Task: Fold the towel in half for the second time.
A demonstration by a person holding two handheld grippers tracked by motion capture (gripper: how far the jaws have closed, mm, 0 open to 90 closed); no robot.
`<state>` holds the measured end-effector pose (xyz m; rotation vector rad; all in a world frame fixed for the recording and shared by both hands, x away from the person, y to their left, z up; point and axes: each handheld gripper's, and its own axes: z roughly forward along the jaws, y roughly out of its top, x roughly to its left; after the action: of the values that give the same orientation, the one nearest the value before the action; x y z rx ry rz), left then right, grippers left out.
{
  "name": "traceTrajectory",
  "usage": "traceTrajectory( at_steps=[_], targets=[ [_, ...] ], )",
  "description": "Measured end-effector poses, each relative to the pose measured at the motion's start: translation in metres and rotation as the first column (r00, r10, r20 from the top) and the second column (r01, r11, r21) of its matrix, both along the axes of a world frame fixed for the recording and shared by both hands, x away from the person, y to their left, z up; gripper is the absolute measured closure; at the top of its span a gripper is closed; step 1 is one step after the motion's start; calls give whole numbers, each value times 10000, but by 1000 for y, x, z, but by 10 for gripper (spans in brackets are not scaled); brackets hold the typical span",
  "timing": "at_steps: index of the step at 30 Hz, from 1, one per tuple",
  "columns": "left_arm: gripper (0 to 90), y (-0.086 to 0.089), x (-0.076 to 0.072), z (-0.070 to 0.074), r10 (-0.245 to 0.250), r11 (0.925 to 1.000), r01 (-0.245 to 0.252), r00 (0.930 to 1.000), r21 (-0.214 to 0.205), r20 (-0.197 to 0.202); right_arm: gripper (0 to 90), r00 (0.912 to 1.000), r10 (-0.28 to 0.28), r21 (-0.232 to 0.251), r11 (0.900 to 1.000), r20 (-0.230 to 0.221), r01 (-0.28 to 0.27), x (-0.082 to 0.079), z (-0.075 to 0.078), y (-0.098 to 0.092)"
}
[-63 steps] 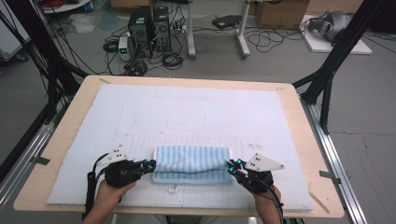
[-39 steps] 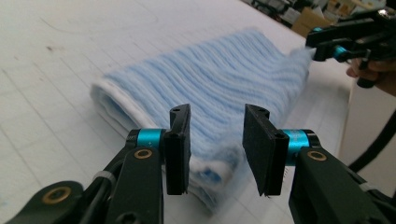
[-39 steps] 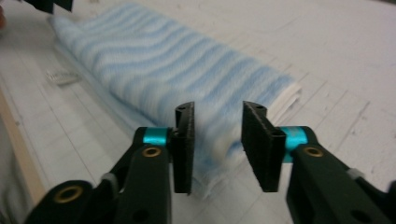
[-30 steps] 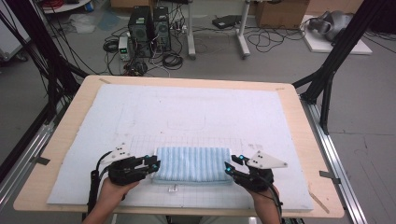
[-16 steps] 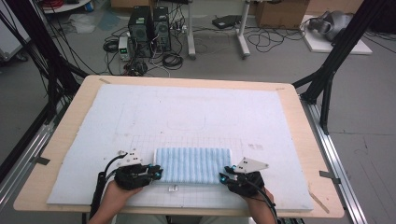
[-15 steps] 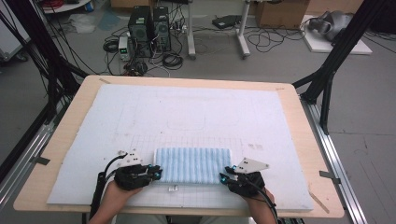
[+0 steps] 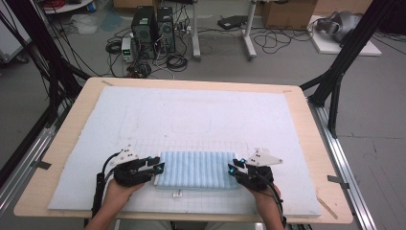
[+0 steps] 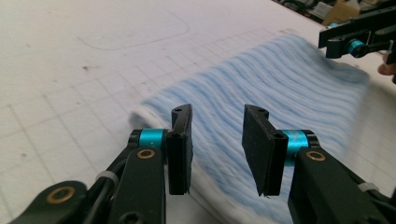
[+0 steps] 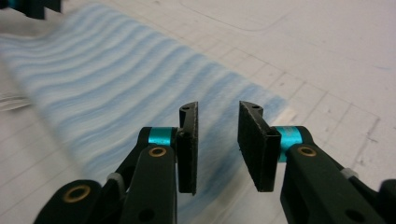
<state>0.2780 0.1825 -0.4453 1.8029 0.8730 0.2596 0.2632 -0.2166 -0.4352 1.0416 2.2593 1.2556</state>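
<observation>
A folded blue-and-white striped towel [image 7: 197,169] lies flat on the white gridded mat [image 7: 201,120], near the table's front edge. My left gripper [image 7: 158,167] sits at the towel's left end. In the left gripper view its jaws [image 8: 215,135] stand apart over the towel [image 8: 280,84]; they have just been opening, and nothing is pinched between the pads. My right gripper [image 7: 233,170] is at the towel's right end. In the right gripper view its jaws [image 9: 217,135] have just been closing a little but still show a gap, with the towel [image 9: 116,79] below them, not clamped.
A small white tag [image 7: 177,194] lies on the mat just in front of the towel. The wooden table rim [image 7: 306,143] frames the mat. Black frame legs [image 7: 335,81], computer towers [image 7: 153,24] and cables stand on the floor beyond the far edge.
Both grippers have drawn slightly toward the front edge at the towel's two ends. The towel, bunched and rounded two seconds ago, now lies flat and smooth.
</observation>
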Motion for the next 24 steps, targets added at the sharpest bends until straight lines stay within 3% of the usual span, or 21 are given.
traceTrajectory(
  at_steps=[2, 4, 7, 10, 13, 15, 18, 20, 24],
  targets=[
    [644, -2, 10, 0, 302, 9995, -301, 9994, 88, -147, 706, 9996, -258, -215, 9994, -143, 255, 10, -3, 1],
    [665, -4, 17, -2, 549, 9976, -537, 9981, 429, -284, 707, 9989, -346, -416, 9986, -322, 332, 18, -7, 2],
    [693, -7, 25, -6, 858, 9942, -797, 9926, 717, -857, 707, 9974, -460, -573, 9974, -559, 428, 22, -12, 2],
    [699, -7, 26, -6, 1100, 9909, -1020, 9896, 876, -924, 694, 9970, -555, -587, 9969, -545, 523, 21, -11, -1],
    [696, -5, 24, -5, 1028, 9917, -955, 9912, 865, -836, 665, 9973, -572, -404, 9976, -453, 554, 17, -9, -5],
    [668, -2, 23, -3, 973, 9934, -933, 9935, 668, -595, 633, 9983, -534, -131, 9985, -249, 531, 12, -5, -9],
    [592, 4, 20, 4, 886, 9960, -886, 9961, -57, 7, 516, 9977, -635, 122, 9979, 248, 632, 6, 2, -17],
    [518, 10, 19, 9, 871, 9942, -859, 9961, -653, 153, 395, 9947, -936, 376, 9950, 420, 921, 4, 7, -23],
    [439, 20, 17, 16, 1007, 9879, -915, 9925, -1255, 691, 276, 9873, -1435, 624, 9883, 683, 1394, 0, 16, -37]
  ],
)
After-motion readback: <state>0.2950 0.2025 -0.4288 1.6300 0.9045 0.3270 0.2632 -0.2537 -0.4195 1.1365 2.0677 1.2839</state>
